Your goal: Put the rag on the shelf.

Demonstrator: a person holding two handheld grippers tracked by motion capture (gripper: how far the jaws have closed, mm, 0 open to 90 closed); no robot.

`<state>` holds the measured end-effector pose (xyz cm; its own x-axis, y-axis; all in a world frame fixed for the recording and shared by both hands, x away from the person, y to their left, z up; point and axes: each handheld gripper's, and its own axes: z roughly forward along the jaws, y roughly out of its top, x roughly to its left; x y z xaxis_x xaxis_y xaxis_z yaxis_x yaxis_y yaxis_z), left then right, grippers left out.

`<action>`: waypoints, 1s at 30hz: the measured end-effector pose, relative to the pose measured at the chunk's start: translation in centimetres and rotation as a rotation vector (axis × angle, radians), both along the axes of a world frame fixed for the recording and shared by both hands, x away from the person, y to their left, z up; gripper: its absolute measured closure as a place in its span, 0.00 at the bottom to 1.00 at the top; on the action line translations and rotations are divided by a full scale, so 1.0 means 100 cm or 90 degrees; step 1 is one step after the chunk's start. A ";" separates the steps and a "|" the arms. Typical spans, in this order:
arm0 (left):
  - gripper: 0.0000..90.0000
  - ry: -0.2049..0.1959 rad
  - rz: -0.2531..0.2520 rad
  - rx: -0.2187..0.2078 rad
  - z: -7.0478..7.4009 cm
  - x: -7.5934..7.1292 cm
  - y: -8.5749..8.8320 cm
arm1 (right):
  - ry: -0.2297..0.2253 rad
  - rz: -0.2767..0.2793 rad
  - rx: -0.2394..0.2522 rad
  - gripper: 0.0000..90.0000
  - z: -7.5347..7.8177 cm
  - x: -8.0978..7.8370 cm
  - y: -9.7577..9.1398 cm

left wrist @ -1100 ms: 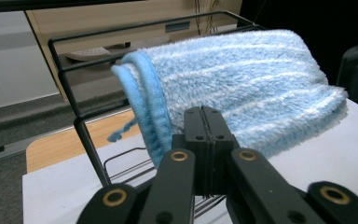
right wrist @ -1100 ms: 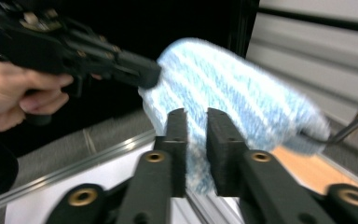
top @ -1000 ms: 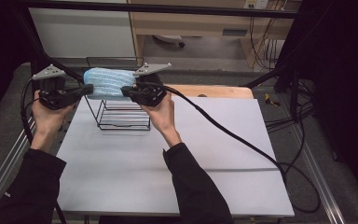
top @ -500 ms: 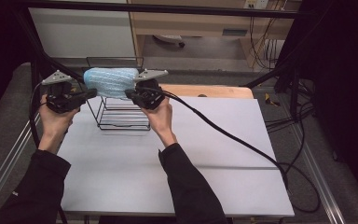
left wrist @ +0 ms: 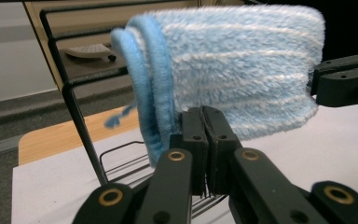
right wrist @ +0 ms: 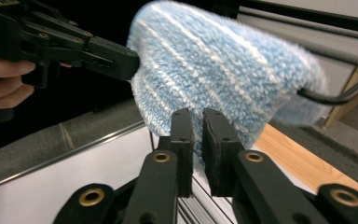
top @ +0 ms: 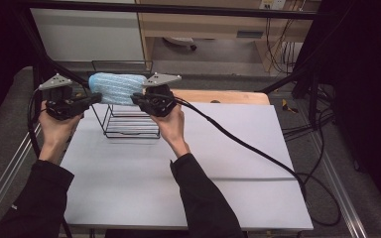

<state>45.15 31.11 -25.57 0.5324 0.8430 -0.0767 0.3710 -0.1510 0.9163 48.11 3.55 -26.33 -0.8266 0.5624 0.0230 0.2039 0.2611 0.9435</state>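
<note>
The fluffy blue cloth [top: 117,88] looks soft and light, draped over the wire rack [top: 129,119] near the table's [top: 238,163] back left corner. The left gripper [left wrist: 204,140] pinches its left end, jaws tight together. The right gripper [right wrist: 196,140] pinches the other end, jaws a little apart. The ends are good spots to hold.

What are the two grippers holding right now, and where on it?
Both hold the folded blue towel above the wire rack: left gripper pinches its left end, right gripper its right end.

1. The left gripper [top: 93,98] has moved in from the left until its fingers meet the blue towel [top: 117,88].
2. The towel has shifted slightly (it hangs on the wire rack [top: 129,119]).
</note>
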 end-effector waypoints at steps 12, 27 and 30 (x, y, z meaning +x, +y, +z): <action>0.73 -0.020 -0.012 -0.012 0.019 -0.015 0.001 | -0.001 0.005 0.010 0.63 0.021 -0.012 -0.016; 0.35 -0.014 -0.019 -0.003 0.005 -0.041 0.017 | 0.026 -0.013 0.001 0.22 0.014 -0.030 -0.066; 0.30 -0.006 -0.025 0.003 -0.005 -0.045 0.016 | 0.031 -0.020 0.000 0.15 0.008 -0.033 -0.081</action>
